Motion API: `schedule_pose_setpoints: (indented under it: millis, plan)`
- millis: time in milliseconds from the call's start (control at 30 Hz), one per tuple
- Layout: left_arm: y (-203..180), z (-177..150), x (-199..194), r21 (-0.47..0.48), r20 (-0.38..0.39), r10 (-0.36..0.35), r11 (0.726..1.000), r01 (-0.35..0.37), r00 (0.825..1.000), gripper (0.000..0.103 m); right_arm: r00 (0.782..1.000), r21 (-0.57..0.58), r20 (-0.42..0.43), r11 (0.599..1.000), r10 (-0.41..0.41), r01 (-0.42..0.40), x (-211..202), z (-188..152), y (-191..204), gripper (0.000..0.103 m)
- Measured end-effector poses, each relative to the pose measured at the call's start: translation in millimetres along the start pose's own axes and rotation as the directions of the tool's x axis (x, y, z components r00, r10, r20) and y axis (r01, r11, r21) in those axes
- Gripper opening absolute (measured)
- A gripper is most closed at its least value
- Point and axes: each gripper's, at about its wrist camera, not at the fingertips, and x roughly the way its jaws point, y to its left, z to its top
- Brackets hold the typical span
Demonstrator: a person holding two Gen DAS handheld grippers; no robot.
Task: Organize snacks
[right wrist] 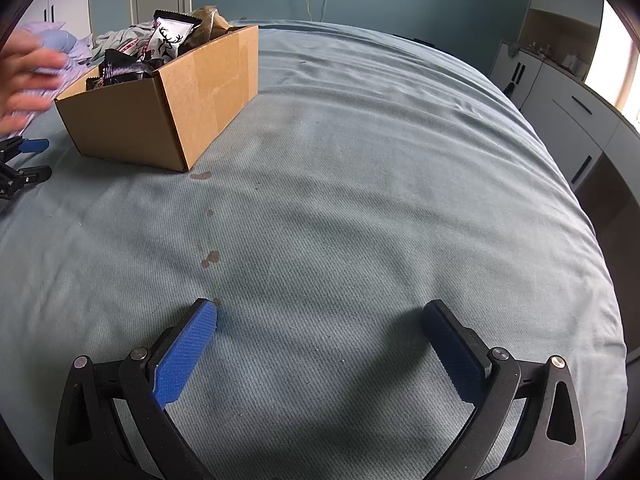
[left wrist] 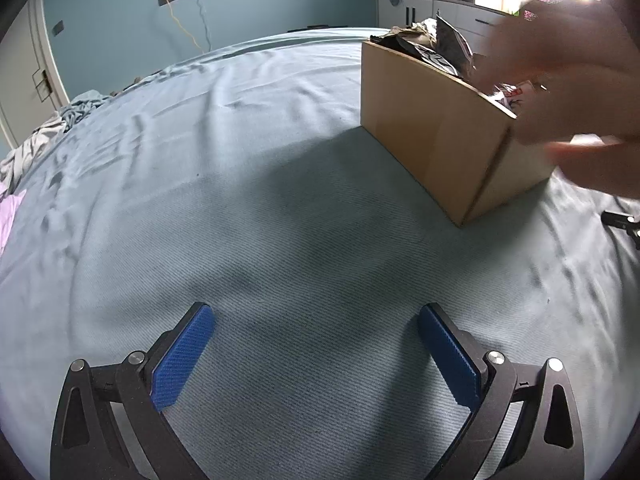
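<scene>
A brown cardboard box (left wrist: 432, 128) stands on the blue-grey bed sheet, holding several black and white snack packets (left wrist: 444, 44). It also shows in the right wrist view (right wrist: 168, 100) at the upper left, with packets (right wrist: 168, 40) sticking up out of it. My left gripper (left wrist: 316, 316) is open and empty, low over the sheet, well short of the box. My right gripper (right wrist: 320, 316) is open and empty over bare sheet. A blurred bare hand (left wrist: 568, 80) hovers by the box; it shows at the left edge of the right wrist view (right wrist: 24, 84).
The left gripper's fingers (right wrist: 24, 160) lie at the left edge of the right wrist view. Crumpled clothes (left wrist: 48, 128) lie at the bed's far left. White cabinets (right wrist: 568, 112) stand beyond the bed's right edge. Small brown stains (right wrist: 208, 258) mark the sheet.
</scene>
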Motion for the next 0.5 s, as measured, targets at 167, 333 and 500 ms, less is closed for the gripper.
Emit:
schedule_pose_setpoints:
  millis: [167,333,500]
  plan:
    - [-0.5,-0.5,-0.4,-0.001,0.001,-0.003,1.000,0.003,1.000,0.103,1.000,0.001,0.000,1.000,-0.003,0.003,-0.3,-0.5,0.4,0.103]
    - [-1.0,-0.5,-0.4,-0.003,0.002,-0.004,1.000,0.004,1.000,0.103,1.000,0.003,0.000,1.000,-0.004,0.004,-0.5,-0.4,1.2,0.103]
    - [-1.6,-0.5,-0.7,-0.003,0.002,-0.005,1.000,0.005,1.000,0.103,1.000,0.004,0.000,1.000,-0.004,0.004,-0.5,-0.4,0.9,0.103]
